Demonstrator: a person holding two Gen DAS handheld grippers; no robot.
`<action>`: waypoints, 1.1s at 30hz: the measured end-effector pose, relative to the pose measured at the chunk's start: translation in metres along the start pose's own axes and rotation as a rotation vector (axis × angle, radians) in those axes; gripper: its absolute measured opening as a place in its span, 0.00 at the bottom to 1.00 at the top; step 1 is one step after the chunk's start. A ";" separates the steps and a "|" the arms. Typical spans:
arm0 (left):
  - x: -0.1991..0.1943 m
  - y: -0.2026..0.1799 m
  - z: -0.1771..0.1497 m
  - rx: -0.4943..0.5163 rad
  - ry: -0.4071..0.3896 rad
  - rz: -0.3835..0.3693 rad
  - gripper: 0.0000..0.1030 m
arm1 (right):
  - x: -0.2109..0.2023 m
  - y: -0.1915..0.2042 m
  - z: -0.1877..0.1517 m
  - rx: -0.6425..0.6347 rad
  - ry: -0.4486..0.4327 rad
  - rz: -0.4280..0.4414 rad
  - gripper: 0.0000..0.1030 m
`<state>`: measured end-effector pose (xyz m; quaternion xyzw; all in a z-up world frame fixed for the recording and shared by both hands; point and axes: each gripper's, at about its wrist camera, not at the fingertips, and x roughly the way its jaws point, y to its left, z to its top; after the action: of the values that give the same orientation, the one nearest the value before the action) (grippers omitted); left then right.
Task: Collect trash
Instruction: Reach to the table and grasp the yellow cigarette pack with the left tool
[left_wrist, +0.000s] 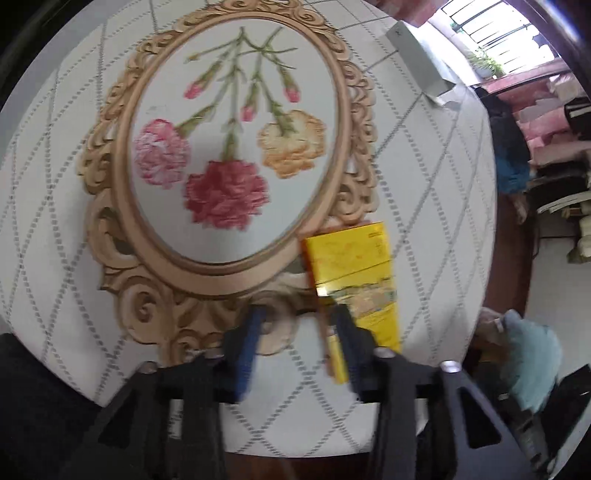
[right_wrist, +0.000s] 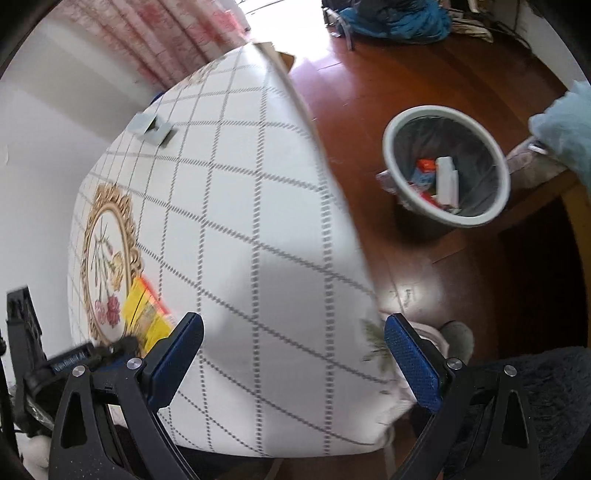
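A flat yellow box (left_wrist: 354, 273) lies on the white checked tablecloth (left_wrist: 424, 177), beside the printed flower frame. My left gripper (left_wrist: 299, 321) is open just above the cloth; its right finger (left_wrist: 347, 332) overlaps the box's near left edge, and the left finger stands apart over the frame print. The box also shows in the right wrist view (right_wrist: 146, 314), with the left gripper at it. My right gripper (right_wrist: 291, 332) is wide open and empty above the table's near corner. A white bin (right_wrist: 391, 122) with a grey liner holds several pieces of trash on the floor.
A grey box (left_wrist: 417, 59) lies at the table's far edge; it also shows in the right wrist view (right_wrist: 153, 127). The wooden floor (right_wrist: 406, 66) runs right of the table. A blue bundle (right_wrist: 399, 18) lies far off. A light blue cloth (right_wrist: 565, 125) is beside the bin.
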<state>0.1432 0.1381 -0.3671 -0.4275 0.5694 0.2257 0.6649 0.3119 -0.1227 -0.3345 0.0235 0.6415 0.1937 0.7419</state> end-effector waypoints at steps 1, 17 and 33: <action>0.004 -0.006 0.003 -0.015 0.002 -0.008 0.51 | 0.004 0.005 0.000 -0.019 0.005 -0.005 0.97; 0.026 -0.107 0.007 0.116 -0.062 0.201 0.57 | 0.001 -0.034 0.001 0.058 -0.023 -0.084 0.96; -0.028 -0.011 0.120 0.168 -0.271 0.316 0.56 | 0.004 0.114 0.099 -0.354 -0.036 -0.010 0.96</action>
<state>0.2123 0.2367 -0.3387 -0.2419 0.5515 0.3340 0.7251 0.3783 0.0055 -0.2882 -0.1074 0.5842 0.2995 0.7466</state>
